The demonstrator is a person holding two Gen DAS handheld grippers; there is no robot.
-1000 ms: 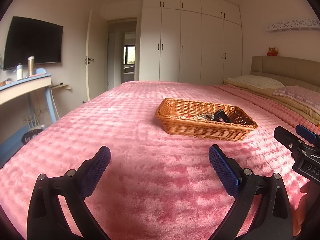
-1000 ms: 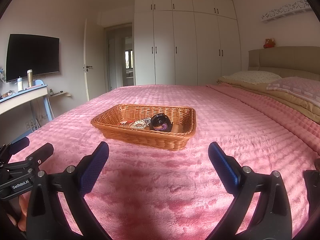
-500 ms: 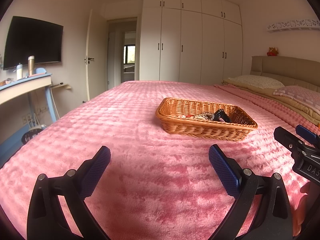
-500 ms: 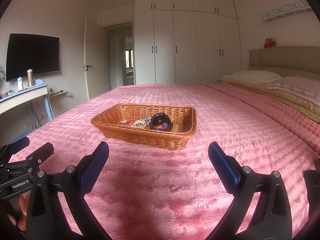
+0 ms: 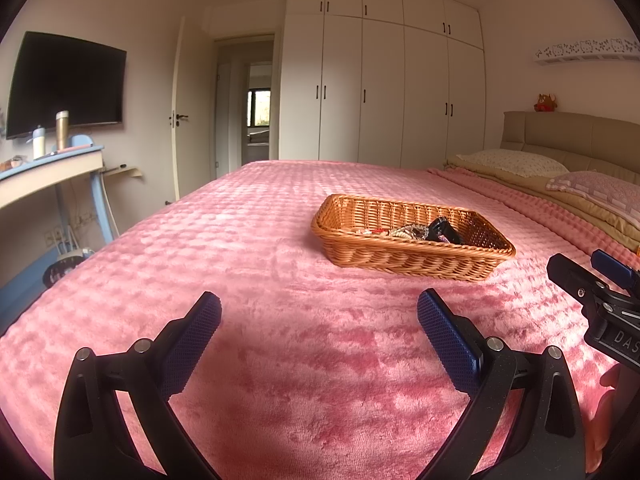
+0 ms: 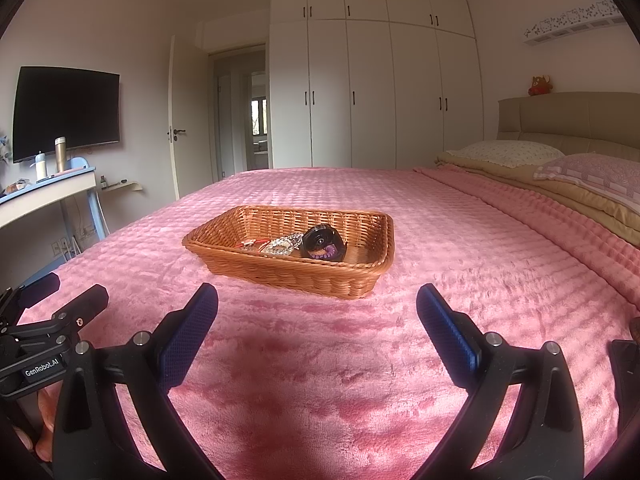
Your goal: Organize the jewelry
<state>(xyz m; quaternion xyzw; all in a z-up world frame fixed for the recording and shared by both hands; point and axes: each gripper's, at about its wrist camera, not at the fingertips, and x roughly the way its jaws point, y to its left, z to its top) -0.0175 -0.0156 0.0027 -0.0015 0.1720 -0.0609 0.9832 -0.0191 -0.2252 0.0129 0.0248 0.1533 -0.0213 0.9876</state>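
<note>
I've got both grippers hanging low over the pink blanket [image 6: 460, 240], left gripper [image 5: 319, 322] and right gripper [image 6: 317, 316] both spread wide and empty, ready to reach. The jewelry [image 6: 282, 245] sits piled in the basket [image 6: 304, 276] at 12 o'clock, beside a black round case [image 6: 323, 242].

The basket [image 6: 304, 270] is woven, rough wicker. The blanket [image 6: 360, 360] is soft, fluffy cloth. The gripper pads [image 6: 186, 338] look bumpy and matt.
</note>
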